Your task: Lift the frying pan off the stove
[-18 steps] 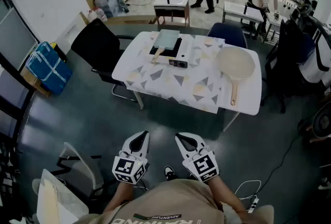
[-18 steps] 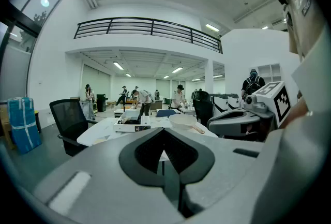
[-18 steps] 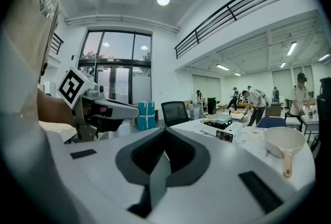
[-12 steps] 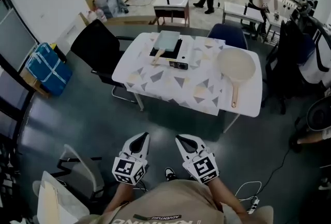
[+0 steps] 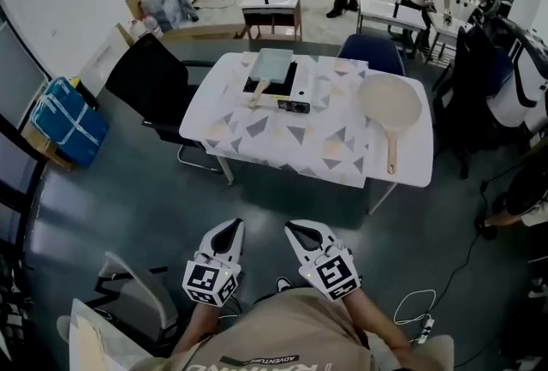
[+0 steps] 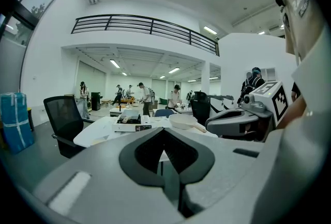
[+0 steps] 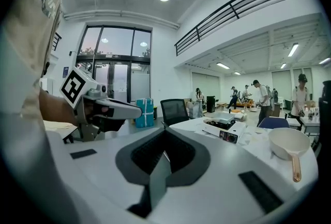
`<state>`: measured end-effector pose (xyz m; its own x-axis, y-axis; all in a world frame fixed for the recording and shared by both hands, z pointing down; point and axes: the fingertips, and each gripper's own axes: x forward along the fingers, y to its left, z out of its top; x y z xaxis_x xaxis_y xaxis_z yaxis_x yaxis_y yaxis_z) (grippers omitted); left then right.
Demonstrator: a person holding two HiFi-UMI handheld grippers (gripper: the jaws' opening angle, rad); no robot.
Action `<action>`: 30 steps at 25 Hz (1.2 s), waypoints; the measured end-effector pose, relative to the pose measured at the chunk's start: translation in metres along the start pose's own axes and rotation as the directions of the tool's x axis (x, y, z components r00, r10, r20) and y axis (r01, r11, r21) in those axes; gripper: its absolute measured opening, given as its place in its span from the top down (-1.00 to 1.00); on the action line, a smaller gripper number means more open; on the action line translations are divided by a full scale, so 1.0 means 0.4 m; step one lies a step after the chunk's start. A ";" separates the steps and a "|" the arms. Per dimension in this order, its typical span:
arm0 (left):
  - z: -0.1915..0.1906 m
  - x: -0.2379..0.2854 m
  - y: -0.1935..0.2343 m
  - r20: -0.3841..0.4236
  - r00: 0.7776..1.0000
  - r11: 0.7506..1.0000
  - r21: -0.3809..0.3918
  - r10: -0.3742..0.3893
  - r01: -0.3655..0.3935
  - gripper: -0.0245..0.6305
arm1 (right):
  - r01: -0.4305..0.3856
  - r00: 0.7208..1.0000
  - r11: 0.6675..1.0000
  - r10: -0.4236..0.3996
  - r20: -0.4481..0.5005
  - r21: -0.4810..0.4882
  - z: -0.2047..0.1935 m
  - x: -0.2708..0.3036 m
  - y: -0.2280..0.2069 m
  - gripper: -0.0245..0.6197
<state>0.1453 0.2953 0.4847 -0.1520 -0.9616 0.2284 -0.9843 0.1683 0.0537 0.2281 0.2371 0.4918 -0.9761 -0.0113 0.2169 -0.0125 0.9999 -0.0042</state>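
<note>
Shut tight, both pairs: L gripper (image 5: 228,225) & R gripper (image 5: 297,227) each have tips pressed together w/ nothing between. I hold them low & close to my body, side by side w/ a small gap between them, noses pointing away from me toward the table (image 5: 257,138). Marker cubes (image 5: 205,282) face up, forearms run back under my tan shirt (image 5: 274,335). Both hang over dark floor (image 5: 128,189), well apart from the table's near edge. Frying pan (image 5: 275,64) sits on the stove (image 5: 291,95) at the table's far side, a bit left of centre. It's square, pale grey-green, shallow, w/ a light wooden handle sticking out toward the near left past the stove's edge. Stove is a flat portable unit, black top, white body. Round cream pan (image 5: 390,102) w/ a wooden handle lies on the table's right part, off the stove, handle toward me. Black chair (image 5: 145,80) stands at the table's left, blue chair (image 5: 372,54) at its far side. Can't make out the frying pan's inside or the stove's controls, too small. My hands are hidden under the cubes. In both gripper views the gripper's own body blocks the low part of the scene, & the frying pan shows only as a small shape on the stove.
</note>
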 end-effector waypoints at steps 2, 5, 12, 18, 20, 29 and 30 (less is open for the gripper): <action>-0.011 -0.002 0.015 0.009 1.000 1.000 -0.009 -0.022 0.022 0.93 | 0.009 1.000 1.000 -0.009 -0.017 0.003 -0.002 0.013 0.016 0.92; -0.038 -0.002 0.048 0.007 0.999 0.999 -0.028 -0.041 0.041 0.93 | 0.041 0.999 0.999 -0.041 -0.011 0.013 -0.001 0.031 0.034 0.92; -0.079 0.018 0.125 -0.009 1.000 0.995 -0.099 -0.015 0.014 0.93 | 0.039 0.997 0.999 -0.038 -0.069 0.018 -0.017 0.080 0.027 0.92; -0.058 0.087 0.172 -0.032 0.999 0.997 -0.077 -0.018 0.015 0.93 | 0.032 0.999 0.999 -0.032 -0.013 0.040 -0.007 0.169 -0.056 0.92; -0.037 0.105 0.195 -0.050 0.999 0.999 -0.046 -0.015 0.013 0.93 | 0.022 1.000 0.998 -0.023 0.005 0.053 0.003 0.203 -0.082 0.92; 0.060 0.264 0.334 -0.067 0.996 0.998 0.016 0.064 -0.063 0.93 | -0.021 0.997 1.000 0.020 0.073 0.004 0.069 0.362 -0.257 0.92; 0.067 0.283 0.344 -0.066 0.995 0.998 0.019 0.069 -0.067 0.93 | -0.022 0.997 1.000 0.022 0.072 0.005 0.068 0.374 -0.279 0.92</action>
<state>-0.0099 0.2037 0.4920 -0.2128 -0.9314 0.2955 -0.9733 0.2287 0.0201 0.0777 0.1236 0.4983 -0.9892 0.0100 0.1463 0.0081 0.9999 -0.0139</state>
